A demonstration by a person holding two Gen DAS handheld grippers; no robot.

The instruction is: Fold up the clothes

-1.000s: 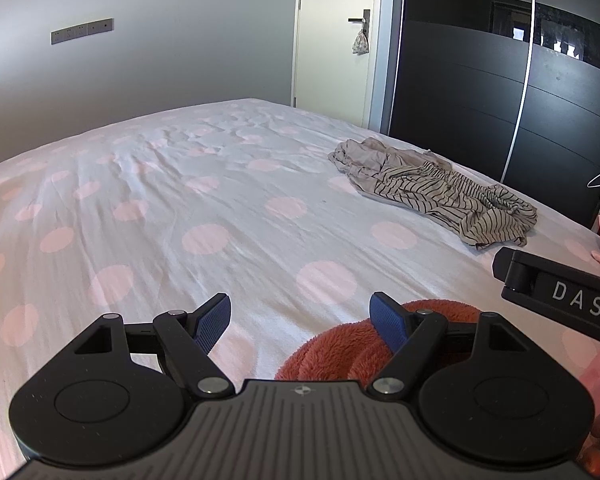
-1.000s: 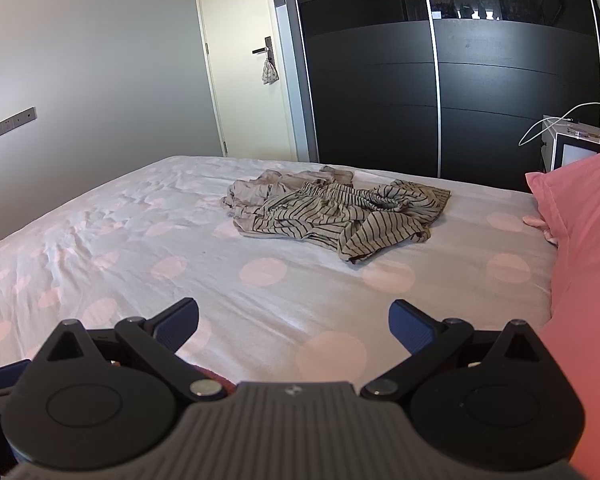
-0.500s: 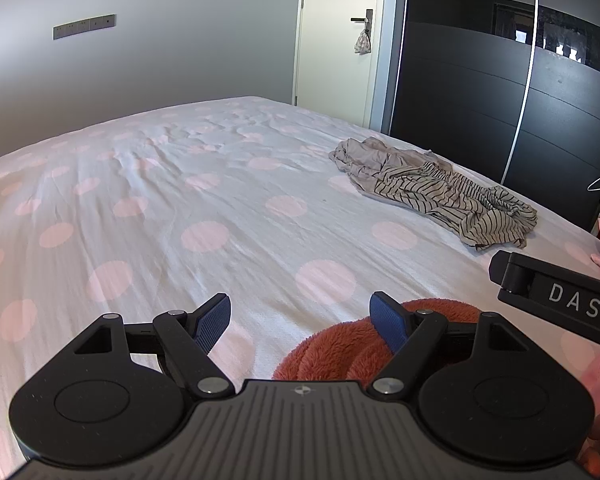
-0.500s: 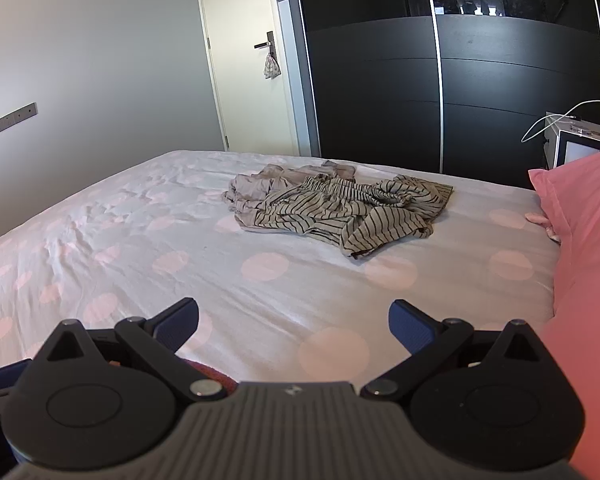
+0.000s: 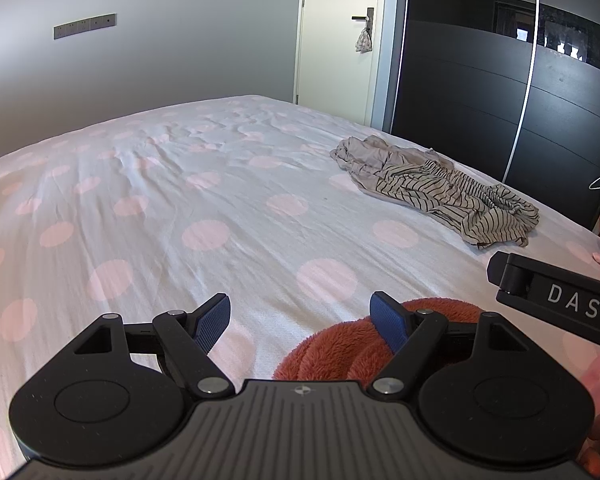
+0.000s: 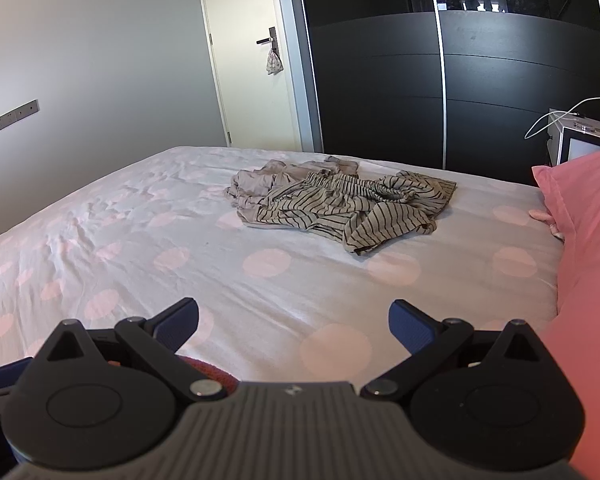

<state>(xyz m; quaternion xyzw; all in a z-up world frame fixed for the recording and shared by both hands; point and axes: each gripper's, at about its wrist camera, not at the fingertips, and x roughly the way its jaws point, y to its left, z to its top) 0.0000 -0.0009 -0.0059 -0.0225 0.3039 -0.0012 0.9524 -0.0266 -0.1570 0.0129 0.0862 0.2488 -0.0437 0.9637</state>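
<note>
Jaws wide; pink pillow (image 6: 580,240) only in right wrist view

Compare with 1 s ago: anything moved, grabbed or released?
Only slight camera drift: in the right wrist view the striped garment sits a little higher in frame. Nothing was grabbed or released. The left gripper and right gripper stay open and empty; the garment lies crumpled on the bed, and the red fleece is unmoved.
</note>
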